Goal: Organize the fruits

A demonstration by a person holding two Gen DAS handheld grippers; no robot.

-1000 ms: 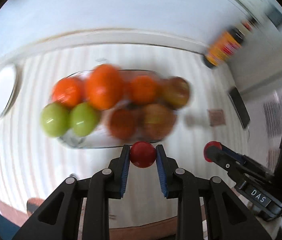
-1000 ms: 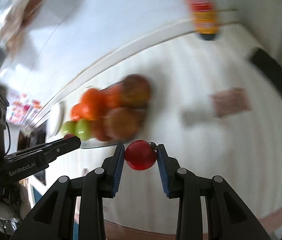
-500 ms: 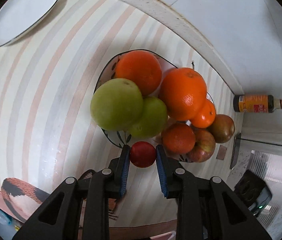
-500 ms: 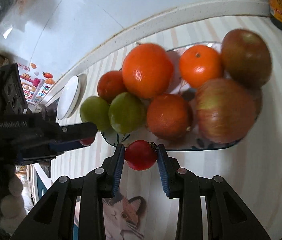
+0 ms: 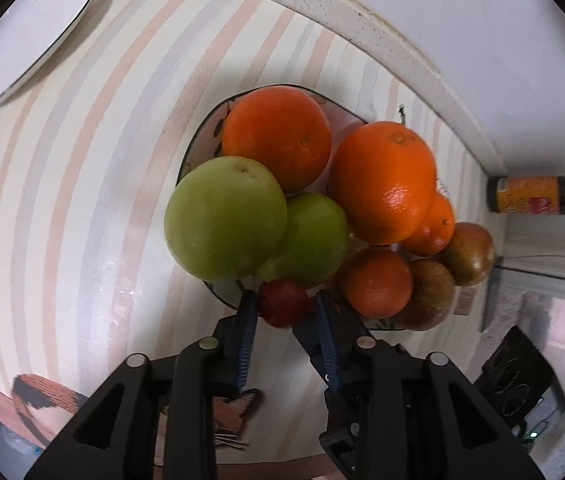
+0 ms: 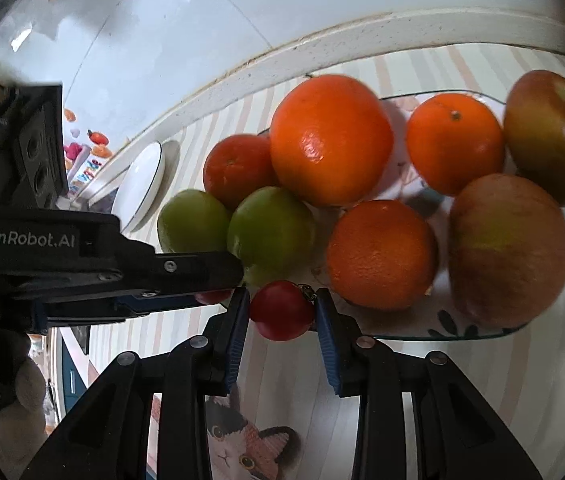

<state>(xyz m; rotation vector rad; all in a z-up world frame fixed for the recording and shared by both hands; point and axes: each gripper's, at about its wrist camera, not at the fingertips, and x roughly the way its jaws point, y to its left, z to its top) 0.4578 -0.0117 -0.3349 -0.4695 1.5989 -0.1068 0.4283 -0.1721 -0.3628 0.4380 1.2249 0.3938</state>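
Left gripper [image 5: 285,305] clamped on a small smooth round red fruit [image 5: 284,303] at the rim of the glass fruit plate [image 6: 470,334]. Right gripper [image 6: 282,310] pinching a glossy red stemmed tomato [image 6: 281,310] just beside that rim.

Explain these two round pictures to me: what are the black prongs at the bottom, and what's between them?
Each picture comes from a camera on a hand-held gripper, looking along its two fingers. The left gripper is shut on a small red fruit; the right gripper is shut on another small red fruit. Both hang at the near edge of a glass plate piled with oranges, green fruits and apples on a striped cloth. A white plate lies further off.
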